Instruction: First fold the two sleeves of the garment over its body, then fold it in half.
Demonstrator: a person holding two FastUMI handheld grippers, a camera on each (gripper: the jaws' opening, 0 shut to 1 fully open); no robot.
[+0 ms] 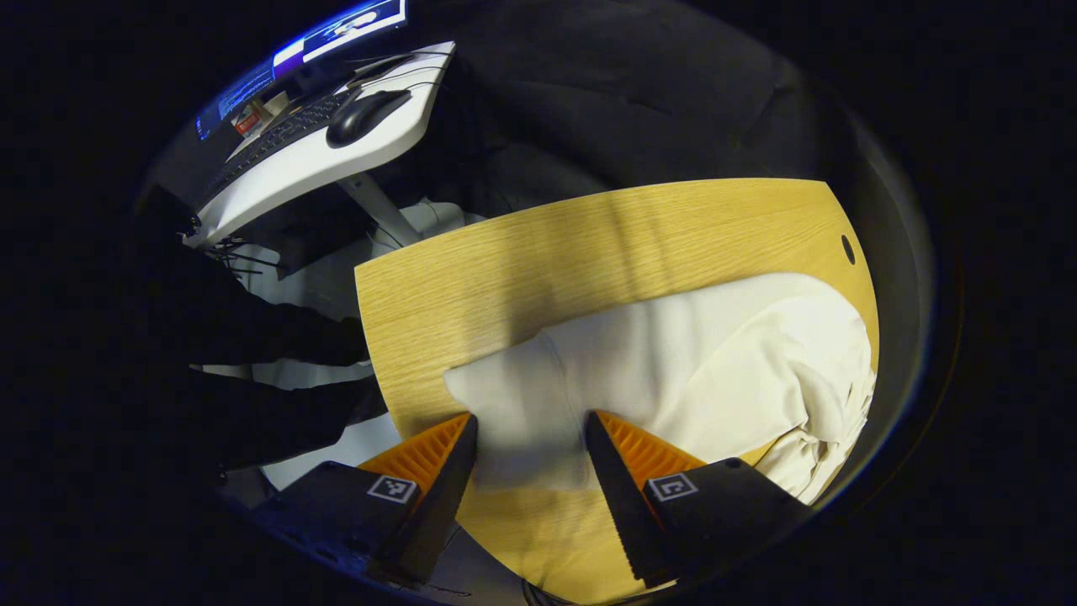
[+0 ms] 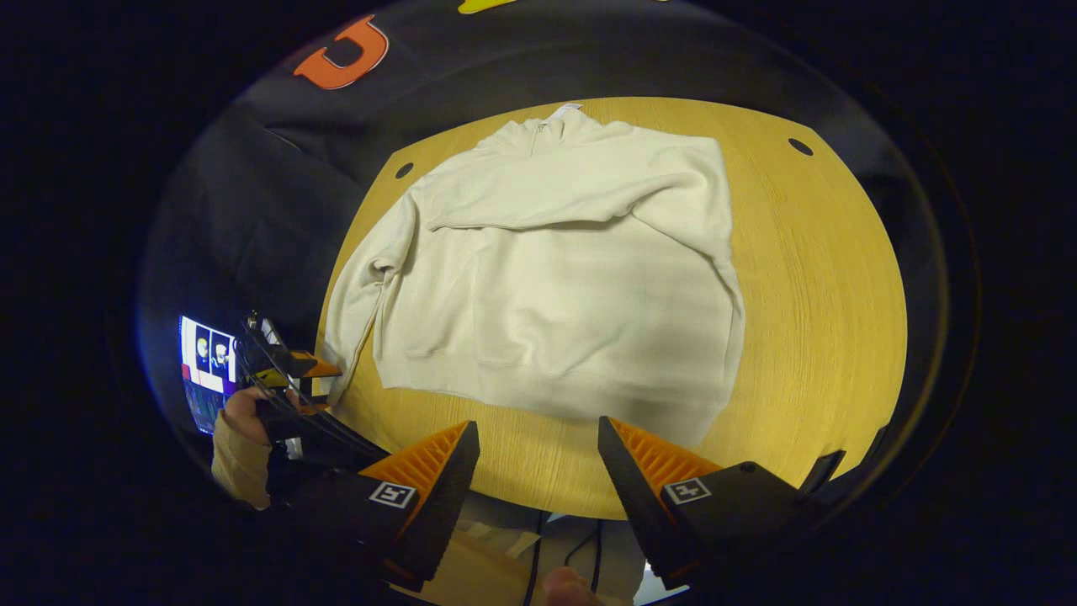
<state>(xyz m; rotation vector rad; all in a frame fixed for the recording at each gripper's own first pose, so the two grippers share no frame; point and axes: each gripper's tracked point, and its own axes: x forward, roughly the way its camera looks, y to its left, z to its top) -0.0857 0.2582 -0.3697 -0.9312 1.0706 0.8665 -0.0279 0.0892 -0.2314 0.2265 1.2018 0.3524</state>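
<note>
Lying flat, sweatshirt (image 2: pixel 555 278) collar far.

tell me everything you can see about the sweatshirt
The cream sweatshirt lies flat on the wooden table, collar with a short zip at the far edge, ribbed hem nearest. One sleeve is already folded across the chest; the other still hangs along its side, its cuff between the left gripper's open jaws.
</note>
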